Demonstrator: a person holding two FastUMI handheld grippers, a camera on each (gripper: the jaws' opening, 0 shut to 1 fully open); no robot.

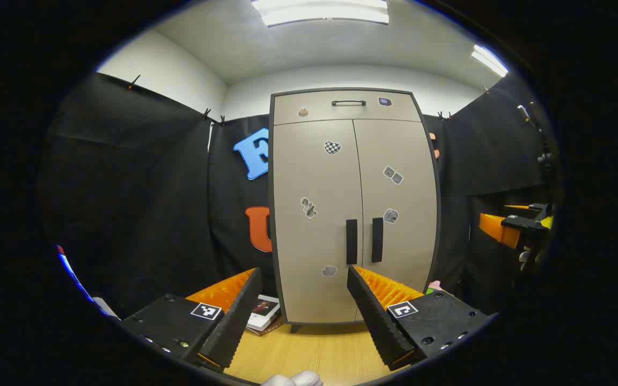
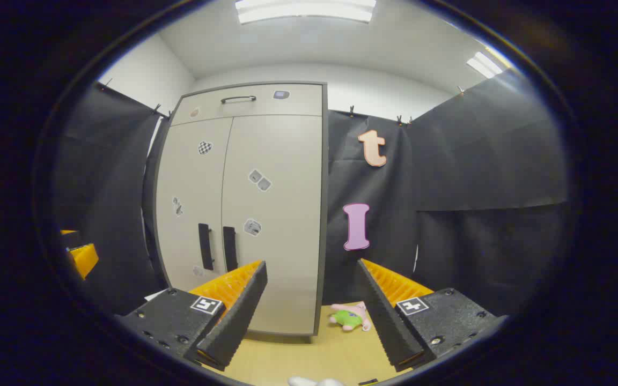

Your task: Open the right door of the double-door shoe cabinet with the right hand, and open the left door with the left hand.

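A tall beige shoe cabinet (image 1: 352, 209) (image 2: 244, 209) stands ahead, both doors shut, stickers on its front. The left door's dark handle (image 1: 351, 242) (image 2: 205, 246) and the right door's dark handle (image 1: 377, 239) (image 2: 229, 247) hang side by side at the middle seam. A drawer with a bar handle (image 1: 348, 102) tops the cabinet. My left gripper (image 1: 303, 273) is open, short of the doors and roughly level with the handles. My right gripper (image 2: 311, 268) is open too, held back and to the right of the handles. The right gripper (image 1: 513, 228) also appears at the far right in the left gripper view.
A stack of books (image 1: 263, 315) lies on the wooden floor (image 1: 314, 354) at the cabinet's left foot. A small pink and green plush toy (image 2: 349, 316) lies to the cabinet's right. Black cloth walls close in on both sides.
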